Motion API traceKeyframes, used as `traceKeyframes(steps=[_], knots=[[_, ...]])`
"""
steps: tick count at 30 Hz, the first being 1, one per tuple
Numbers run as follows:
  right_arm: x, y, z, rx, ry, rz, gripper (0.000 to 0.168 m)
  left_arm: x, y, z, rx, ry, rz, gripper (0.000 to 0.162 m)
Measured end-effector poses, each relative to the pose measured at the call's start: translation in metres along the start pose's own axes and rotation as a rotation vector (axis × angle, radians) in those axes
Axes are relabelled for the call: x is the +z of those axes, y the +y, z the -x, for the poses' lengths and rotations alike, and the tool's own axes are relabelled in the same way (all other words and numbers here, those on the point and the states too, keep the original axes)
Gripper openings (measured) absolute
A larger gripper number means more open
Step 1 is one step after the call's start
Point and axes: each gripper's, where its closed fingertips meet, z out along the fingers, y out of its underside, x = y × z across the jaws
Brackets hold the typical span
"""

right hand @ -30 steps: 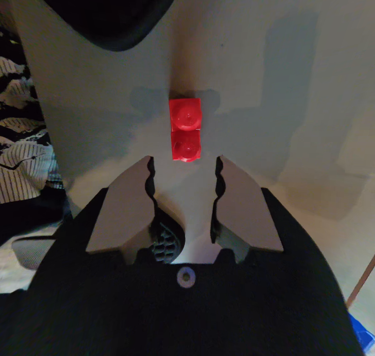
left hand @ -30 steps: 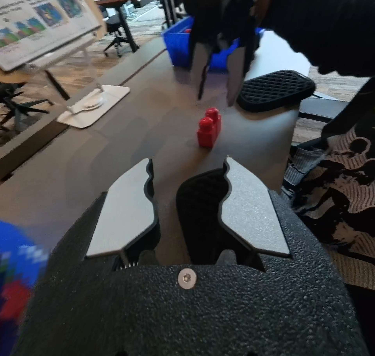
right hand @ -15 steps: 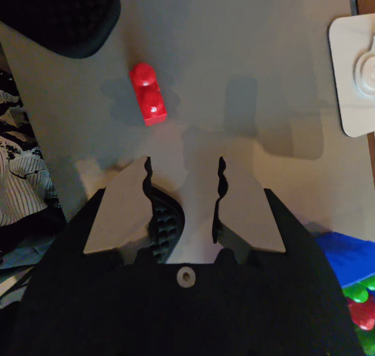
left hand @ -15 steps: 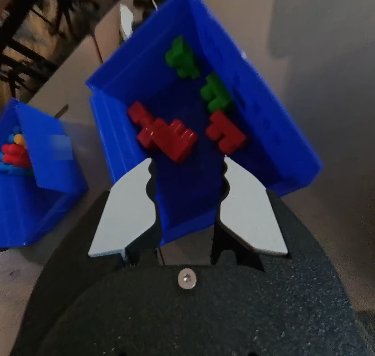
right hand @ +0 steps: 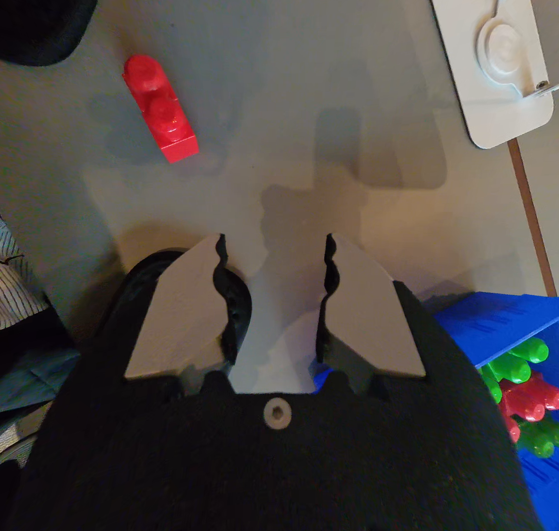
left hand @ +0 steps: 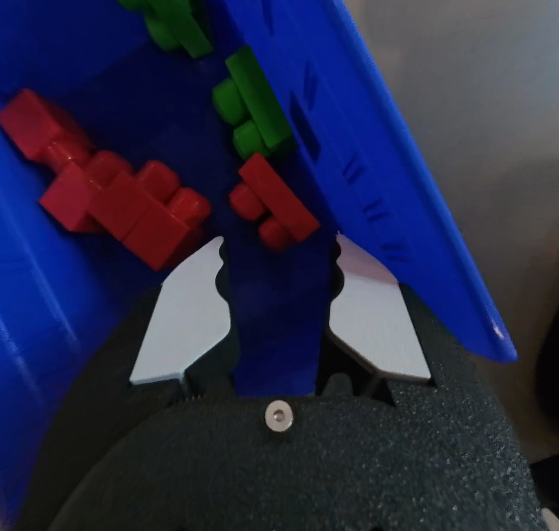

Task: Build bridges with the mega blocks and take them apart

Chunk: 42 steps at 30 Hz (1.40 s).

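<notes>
My left gripper (left hand: 279, 240) is open and empty, low inside a blue bin (left hand: 348, 129). Just ahead of its tips lies a small red two-stud block (left hand: 278, 211). A larger red block cluster (left hand: 121, 202) lies to the left. Two green blocks (left hand: 254, 108) (left hand: 169, 11) lie farther in, by the right wall. My right gripper (right hand: 275, 238) is open and empty above the grey table (right hand: 272, 63). A red two-stud block (right hand: 160, 108) stands on the table, ahead and to the left of it, well apart.
A blue bin (right hand: 484, 320) with green and red blocks (right hand: 526, 395) sits at the right gripper's lower right. A white stand base (right hand: 490, 57) lies at the far right. A black chair armrest (right hand: 39, 11) is at the upper left, and striped cloth (right hand: 15, 289) at the left edge. The tips of one gripper are about 50 cm away from the tips of the other. Measured from the fingertips, the red two-stud block (right hand: 160, 108) is 11 cm or so from the right gripper and 35 cm from the left.
My left gripper swung from the table to the blue bin and has dropped close to the red block. My right gripper drew back and right, away from the red block on the table.
</notes>
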Motion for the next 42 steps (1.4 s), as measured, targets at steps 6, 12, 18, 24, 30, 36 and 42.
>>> traceKeyframes(steps=[6,12,18,24,30,36,42], knots=[[0.003,0.002,0.001,-0.020,-0.002,0.008,0.062,0.017,-0.001,0.000,-0.087,-0.017,0.010,0.065],[0.003,0.004,0.000,-0.017,-0.004,-0.009,0.062,0.036,0.008,-0.001,-0.082,-0.053,0.092,0.054],[0.004,0.004,0.002,-0.032,-0.012,-0.017,0.062,0.030,0.008,0.010,-0.041,-0.121,0.078,0.051],[0.008,-0.008,0.011,-0.066,-0.054,-0.052,0.062,-0.021,-0.018,0.011,0.016,-0.201,-0.132,0.051],[0.010,-0.057,0.029,-0.094,-0.184,-0.211,0.061,-0.091,-0.081,-0.053,0.221,-0.186,-0.449,0.051],[0.007,-0.129,0.036,-0.048,-0.289,-0.394,0.062,-0.107,-0.119,-0.161,0.489,-0.089,-0.590,0.050],[0.007,-0.178,0.050,-0.003,-0.426,-0.423,0.065,-0.087,-0.129,-0.244,0.679,0.011,-0.609,0.051]])
